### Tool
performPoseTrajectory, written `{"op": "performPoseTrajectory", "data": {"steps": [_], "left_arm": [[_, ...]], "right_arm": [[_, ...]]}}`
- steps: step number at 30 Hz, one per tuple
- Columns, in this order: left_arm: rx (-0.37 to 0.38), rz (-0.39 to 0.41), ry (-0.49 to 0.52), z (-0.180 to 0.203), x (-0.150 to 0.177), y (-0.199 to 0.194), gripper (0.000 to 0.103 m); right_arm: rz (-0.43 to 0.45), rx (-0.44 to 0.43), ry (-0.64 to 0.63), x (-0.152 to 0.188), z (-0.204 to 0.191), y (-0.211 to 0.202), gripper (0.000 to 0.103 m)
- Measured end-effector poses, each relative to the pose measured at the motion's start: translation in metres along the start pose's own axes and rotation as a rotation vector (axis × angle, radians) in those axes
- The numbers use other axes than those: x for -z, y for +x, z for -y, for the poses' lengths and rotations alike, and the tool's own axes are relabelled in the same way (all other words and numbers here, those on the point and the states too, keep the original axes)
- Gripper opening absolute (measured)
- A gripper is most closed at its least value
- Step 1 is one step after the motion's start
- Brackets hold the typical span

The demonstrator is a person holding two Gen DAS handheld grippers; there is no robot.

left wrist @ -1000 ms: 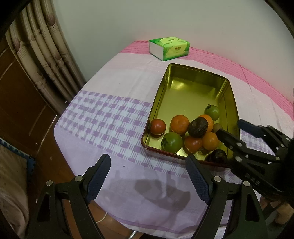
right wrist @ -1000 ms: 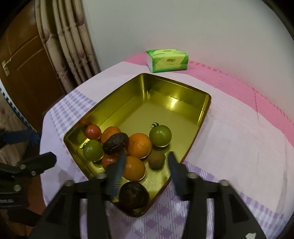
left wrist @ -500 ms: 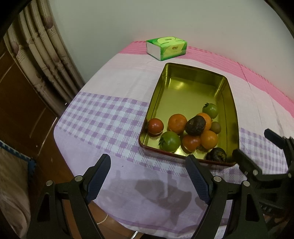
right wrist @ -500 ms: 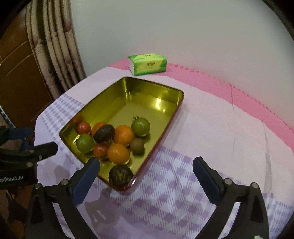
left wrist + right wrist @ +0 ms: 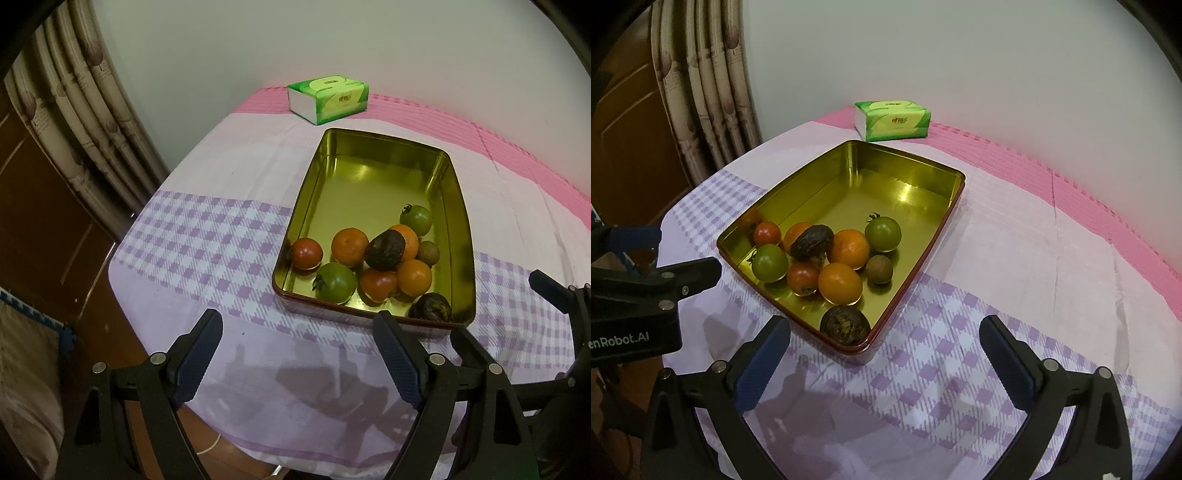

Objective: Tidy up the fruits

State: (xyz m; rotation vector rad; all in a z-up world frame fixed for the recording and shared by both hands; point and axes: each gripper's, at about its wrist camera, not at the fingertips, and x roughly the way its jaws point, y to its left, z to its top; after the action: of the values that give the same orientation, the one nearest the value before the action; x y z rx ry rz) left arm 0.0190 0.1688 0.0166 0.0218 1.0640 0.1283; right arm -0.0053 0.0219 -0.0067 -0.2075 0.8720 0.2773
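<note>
Left wrist view: the gold metal tin [image 5: 373, 173] sat on the surface [image 5: 207, 236], which was draped in a cloth of lilac check, pale bands and a pink ribbed strip at the far edge. All visible fruit lay inside the tin, bunched at its near end; the far half was bare, glossy metal. Count in the tin: two red tomatoes, one at the near-left corner [image 5: 306, 252]; two green tomatoes with stalks, one nearest the front wall [image 5: 336, 282]; three smooth oranges, one of them [image 5: 349, 246] beside the red tomato; a small brown, matte kiwi [image 5: 428, 253]; and two dark wrinkled fruits, kind not determinable, one perched on top of the pile [image 5: 385, 249] and one alone in the near-right corner [image 5: 432, 308].

No fruit was seen on the cloth, so the gathering appeared done or nearly so. Sorting by kind, if wanted, was not done.

The left tongs [image 5: 299, 354] stood wide apart and empty, hovering over the cloth short of the tin. The right tongs [image 5: 886, 363] were likewise spread wide with nothing between them, just before the tin's near corner.

A green, glossy tissue pack [image 5: 892, 119] rested beyond the tin near the wall. Ribbed curtains [image 5: 705, 92] hung at left.
</note>
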Motion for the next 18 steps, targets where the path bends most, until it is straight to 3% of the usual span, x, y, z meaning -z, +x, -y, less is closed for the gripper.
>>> {"op": "performPoseTrajectory", "data": {"steps": [18], "left_arm": [[0.005,0.004,-0.004,-0.001,-0.0005,-0.0009,0.084]], "right_arm": [[-0.026,-0.005,-0.012,0.0039,-0.0046,0.0063,0.101]]}}
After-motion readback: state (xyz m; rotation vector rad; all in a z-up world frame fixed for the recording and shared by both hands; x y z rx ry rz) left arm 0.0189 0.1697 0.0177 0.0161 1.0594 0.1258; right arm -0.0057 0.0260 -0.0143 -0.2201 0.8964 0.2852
